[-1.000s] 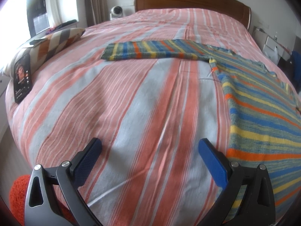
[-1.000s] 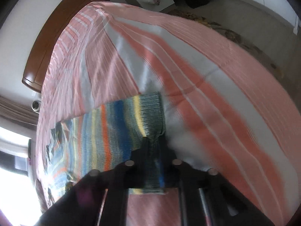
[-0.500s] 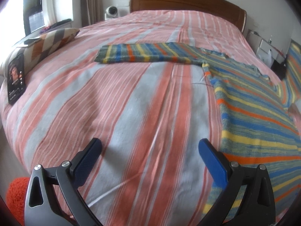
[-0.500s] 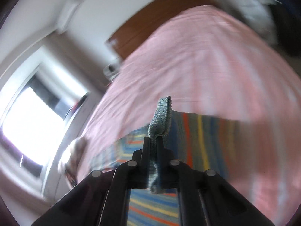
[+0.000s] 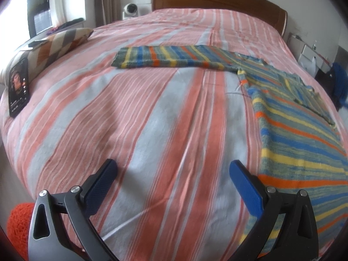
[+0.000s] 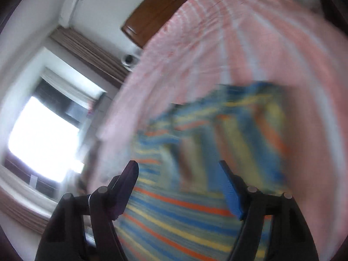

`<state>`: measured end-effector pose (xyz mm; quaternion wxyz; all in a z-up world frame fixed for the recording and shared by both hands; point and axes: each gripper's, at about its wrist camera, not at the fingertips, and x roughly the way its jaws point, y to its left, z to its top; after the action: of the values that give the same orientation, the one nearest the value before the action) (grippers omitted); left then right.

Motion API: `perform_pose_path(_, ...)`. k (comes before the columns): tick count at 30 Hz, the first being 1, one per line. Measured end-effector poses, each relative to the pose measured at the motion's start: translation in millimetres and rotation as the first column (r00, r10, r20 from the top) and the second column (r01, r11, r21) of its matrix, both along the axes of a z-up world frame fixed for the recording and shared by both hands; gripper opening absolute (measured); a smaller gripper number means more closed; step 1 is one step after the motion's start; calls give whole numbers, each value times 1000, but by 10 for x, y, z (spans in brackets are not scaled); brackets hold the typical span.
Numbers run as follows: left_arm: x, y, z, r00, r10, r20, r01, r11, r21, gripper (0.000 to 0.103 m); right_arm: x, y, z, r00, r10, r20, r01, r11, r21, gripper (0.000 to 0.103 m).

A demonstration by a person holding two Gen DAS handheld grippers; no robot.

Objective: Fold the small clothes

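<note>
1. My left gripper [image 5: 173, 174] hangs low over the near edge of the bed [image 5: 134, 117], jaws spread wide with nothing between them; I judge it is parked there ready for the next grab.
2. My right gripper [image 6: 178, 182] is also wide apart and empty, directly above the striped knit sweater [image 6: 195, 213]; this view is blurred, so finer detail is lost.
3. The sweater [image 5: 300, 143] lies flat on the bed's right side, body running from the near edge toward the headboard [image 5: 217, 0].
4. Its left sleeve [image 5: 169, 57] stretches crosswise, cuff pointing at the pillow [image 5: 54, 45], presumably laid out for folding inward.
5. The other sleeve looks folded onto the chest.
</note>
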<state>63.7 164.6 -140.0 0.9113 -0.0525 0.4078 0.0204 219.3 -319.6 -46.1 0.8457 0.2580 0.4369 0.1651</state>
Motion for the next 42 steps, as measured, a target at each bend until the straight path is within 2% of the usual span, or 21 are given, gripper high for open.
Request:
perform_pose_path(1,-5,-8,0,1000,-3,0,3,1000,-1,103,-198,-135,-63,1000,-10,-3,10,997,-78,74)
perform_pose_path(3,-12,-16,-1,1000,-4,0,4,1000,0,103,-471,-268,-141,1000,-23,-8,21,985,-169,74)
perform_pose_path(5,-13,-18,0,1000,-3,0,3,1000,5,103,-888,-383,-258,999,-36,4,36,958,-285,74)
perform_pose_path(7,-20,-38,2,1000,-2,4,2,1000,17,103,-1249,-460,-324,998,-41,39,53,929,-367,74)
perform_pose_path(12,-46,-83,0,1000,-5,11,4,999,42,103,-1732,-397,-522,984,-79,159,149,855,-497,74)
perform_pose_path(16,-104,-81,11,1000,-5,2,5,999,40,103,-1896,-449,-720,967,-179,181,246,841,-482,74)
perform_pose_path(18,-124,-74,25,1000,-8,4,8,999,35,103,-1905,-444,-663,964,-179,196,254,840,-479,74)
perform_pose_path(22,-92,-87,45,1000,-10,22,10,999,32,103,-1991,-392,-474,938,-162,307,313,777,-547,74)
perform_pose_path(30,-60,-127,39,999,-38,18,37,999,32,102,-1954,-399,-720,961,-175,215,267,791,-550,75)
perform_pose_path(34,-35,-96,32,1000,-22,12,21,999,24,102,-1908,-424,-819,961,-190,201,271,794,-544,83)
perform_pose_path(42,-25,-97,8,1000,-13,-2,14,999,34,103,-1910,-451,-859,959,-202,198,279,791,-544,86)
